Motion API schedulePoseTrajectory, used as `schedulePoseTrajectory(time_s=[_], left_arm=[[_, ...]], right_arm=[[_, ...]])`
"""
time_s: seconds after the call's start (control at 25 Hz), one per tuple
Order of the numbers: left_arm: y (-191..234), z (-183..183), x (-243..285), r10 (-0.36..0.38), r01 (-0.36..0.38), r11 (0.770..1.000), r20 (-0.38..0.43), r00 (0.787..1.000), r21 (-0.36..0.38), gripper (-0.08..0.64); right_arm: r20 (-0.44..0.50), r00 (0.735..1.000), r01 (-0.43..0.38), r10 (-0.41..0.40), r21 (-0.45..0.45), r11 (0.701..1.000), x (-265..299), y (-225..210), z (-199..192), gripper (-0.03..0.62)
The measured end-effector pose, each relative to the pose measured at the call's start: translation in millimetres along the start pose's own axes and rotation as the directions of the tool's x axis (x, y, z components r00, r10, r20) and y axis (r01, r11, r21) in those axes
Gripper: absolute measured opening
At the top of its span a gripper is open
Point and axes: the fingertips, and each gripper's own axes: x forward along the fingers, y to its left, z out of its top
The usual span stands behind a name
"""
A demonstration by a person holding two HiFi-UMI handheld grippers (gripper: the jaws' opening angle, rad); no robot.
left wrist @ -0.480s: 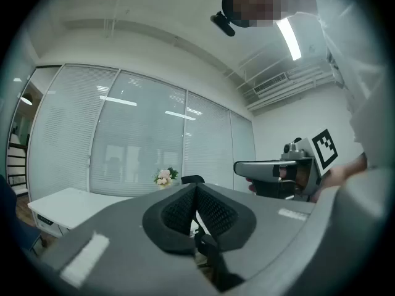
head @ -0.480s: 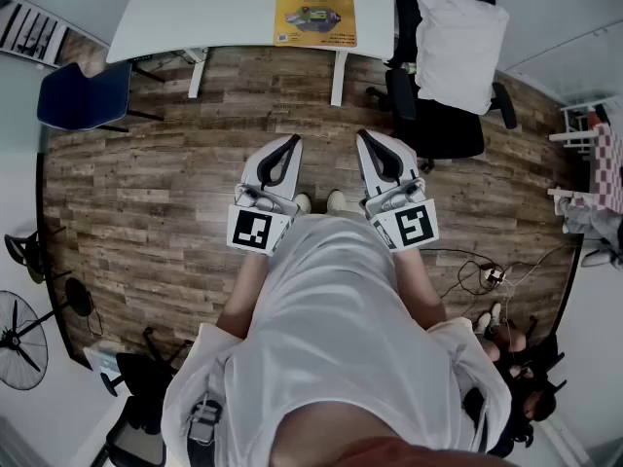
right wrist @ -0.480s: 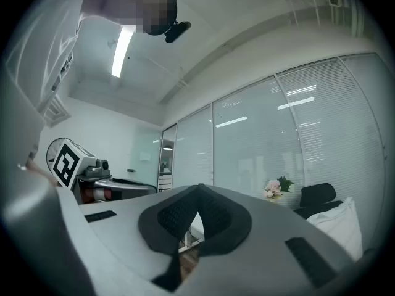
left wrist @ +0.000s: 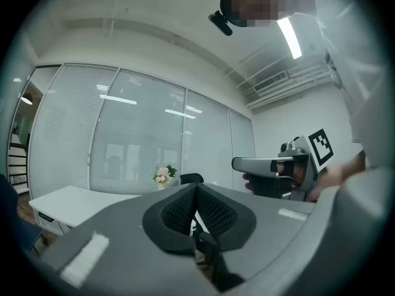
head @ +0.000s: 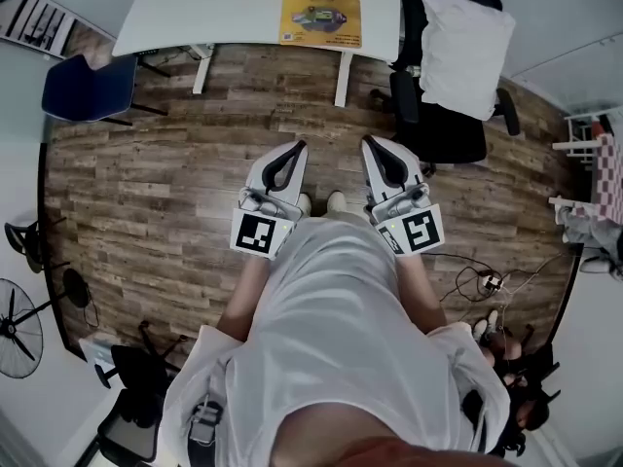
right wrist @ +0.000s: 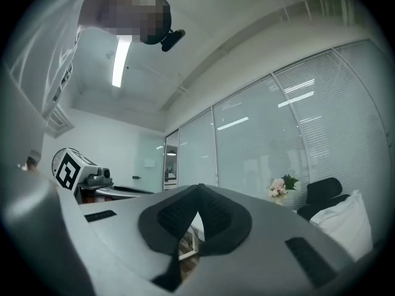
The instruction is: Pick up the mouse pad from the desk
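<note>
We hold the left claw point(head: 298, 148) and the right claw point(head: 369, 142) level, each pinched together on nothing. Open wooden floor point(head: 175, 154) lies ahead of them. Well beyond, the mouse pad point(head: 320, 20) lies by the table's point(head: 214, 13) near edge. The table's far side is cut off.

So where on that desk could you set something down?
Left of the mouse pad the desk is bare to its edge. The floor in front is open too. The right end is crowded by a chair with a pillow.
</note>
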Motion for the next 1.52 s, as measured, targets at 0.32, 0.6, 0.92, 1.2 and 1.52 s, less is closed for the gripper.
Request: schedulePoseTrajectory(time_s=[0.32, 0.6, 0.92, 1.2, 1.52], left_arm=[[-17, -9, 8, -0.012, 0.012, 1.000, -0.029, 1.000, 0.005, -0.002], [-38, -16, 21, -0.012, 0.013, 1.000, -0.065, 0.998, 0.023, -0.002], [-59, -31, 24, -0.017, 0.020, 1.000, -0.135, 0.991, 0.023, -0.002], [-41, -31, 24, 0.009, -0.020, 0.996, -0.124, 0.992, -0.089, -0.002], [2, -32, 31, 0.094, -0.078, 0.988, -0.121, 0.988, 0.132, -0.002]], right_arm=[[-0.011, 1.000, -0.005, 0.005, 0.019, 1.000, -11, -13, -7, -0.003], [-0.003, 1.000, -0.029, 0.029, 0.061, 0.998, -27, -35, -10, -0.003], [0.010, 0.999, -0.039, 0.038, 0.146, 0.988, -46, -55, -17, -0.003], [-0.011, 0.999, -0.047, 0.049, 0.144, 0.989, -40, -52, -21, -0.003], [-0.056, 0.996, -0.057, 0.064, 0.105, 0.993, 11, -42, -30, -0.003]])
